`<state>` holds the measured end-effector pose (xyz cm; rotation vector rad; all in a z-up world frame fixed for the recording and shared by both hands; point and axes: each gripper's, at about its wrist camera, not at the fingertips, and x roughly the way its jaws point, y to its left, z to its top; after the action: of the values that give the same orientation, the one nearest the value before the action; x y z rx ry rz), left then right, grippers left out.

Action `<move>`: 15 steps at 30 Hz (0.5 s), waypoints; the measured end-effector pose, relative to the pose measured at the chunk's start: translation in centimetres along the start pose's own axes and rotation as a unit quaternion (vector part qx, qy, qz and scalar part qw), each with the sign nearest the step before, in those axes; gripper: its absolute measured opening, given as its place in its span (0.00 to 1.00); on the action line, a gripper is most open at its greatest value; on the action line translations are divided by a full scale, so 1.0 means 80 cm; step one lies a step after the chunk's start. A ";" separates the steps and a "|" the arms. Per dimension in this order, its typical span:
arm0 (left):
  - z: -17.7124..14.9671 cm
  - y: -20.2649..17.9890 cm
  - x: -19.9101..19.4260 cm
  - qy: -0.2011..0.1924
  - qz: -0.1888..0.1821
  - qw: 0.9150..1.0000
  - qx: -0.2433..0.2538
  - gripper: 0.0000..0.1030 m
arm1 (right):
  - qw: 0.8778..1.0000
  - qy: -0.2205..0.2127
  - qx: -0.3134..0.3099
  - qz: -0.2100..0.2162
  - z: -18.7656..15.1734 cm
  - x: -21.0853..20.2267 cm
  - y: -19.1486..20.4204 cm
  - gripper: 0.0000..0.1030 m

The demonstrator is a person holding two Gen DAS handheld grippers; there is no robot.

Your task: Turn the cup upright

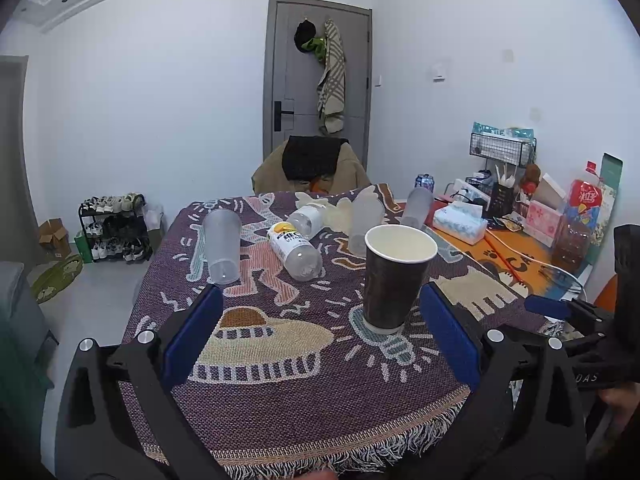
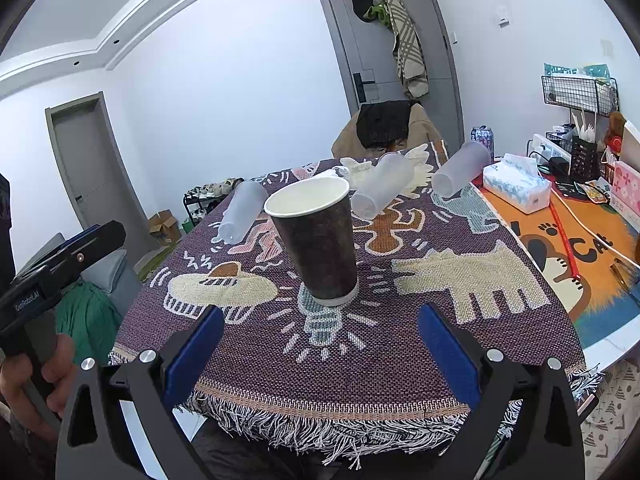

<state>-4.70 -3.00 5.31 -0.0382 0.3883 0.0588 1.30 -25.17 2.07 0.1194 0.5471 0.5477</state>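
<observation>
A dark brown paper cup (image 1: 394, 276) with a white inside stands upright on the patterned cloth (image 1: 280, 392); it also shows in the right wrist view (image 2: 320, 248). My left gripper (image 1: 320, 300) is open and empty, its blue pads (image 1: 192, 340) wide apart, with the cup just ahead near the right pad. My right gripper (image 2: 320, 316) is open and empty, a little short of the cup. The right gripper also shows at the right edge of the left wrist view (image 1: 548, 306).
Several frosted plastic cups (image 1: 222, 244) and two plastic bottles (image 1: 294, 250) lie or stand further back on the cloth. A tissue box (image 2: 516, 188), a soda can (image 2: 482, 138), a wire rack and boxes crowd the orange mat on the right. The fringed table edge (image 2: 320, 432) is near me.
</observation>
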 end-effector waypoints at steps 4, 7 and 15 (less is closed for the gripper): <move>0.000 0.006 -0.001 -0.002 0.006 1.000 -0.006 0.95 | 1.000 0.001 0.000 0.000 0.000 0.002 0.000 0.93; 0.001 0.007 0.000 -0.003 0.003 1.000 -0.005 0.95 | 1.000 0.002 0.001 0.000 0.000 0.002 -0.001 0.93; -0.001 0.002 0.002 0.004 -0.014 1.000 0.001 0.95 | 1.000 0.002 0.000 0.000 0.000 0.003 -0.001 0.93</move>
<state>-4.59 -2.86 5.18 -0.0426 0.3949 0.0310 1.49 -25.10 1.97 0.1184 0.5516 0.5490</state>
